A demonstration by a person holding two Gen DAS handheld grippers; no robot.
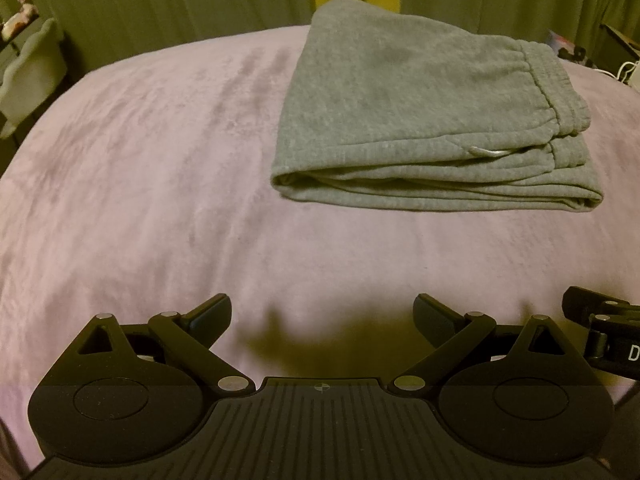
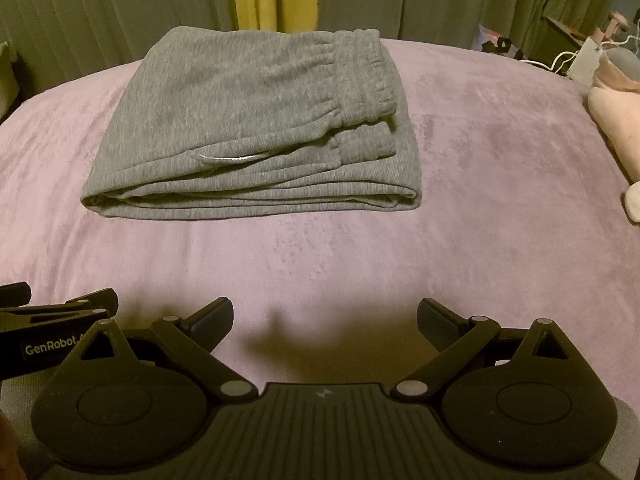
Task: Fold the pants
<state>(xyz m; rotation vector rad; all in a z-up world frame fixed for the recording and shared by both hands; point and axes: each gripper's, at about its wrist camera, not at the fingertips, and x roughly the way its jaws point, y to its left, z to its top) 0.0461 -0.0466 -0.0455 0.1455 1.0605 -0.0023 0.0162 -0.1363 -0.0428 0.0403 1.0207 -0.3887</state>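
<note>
The grey sweatpants (image 2: pixel 248 120) lie folded in a compact stack on the pink blanket (image 2: pixel 480 160), upper centre-left of the right wrist view. Both the left gripper (image 1: pixel 322 316) and right gripper (image 2: pixel 325 318) hang spread and empty, well short of them. Any further nudge could topple the loose layers. "GenRobot" is legible at lower left.

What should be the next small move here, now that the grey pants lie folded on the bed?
Probably none on the cloth: just draw both tongs back. The grey pants already lie in a compact stack on the pink blanket, waistband on top. The left tongs and the right tongs are open, empty and well short of the pants.
</note>
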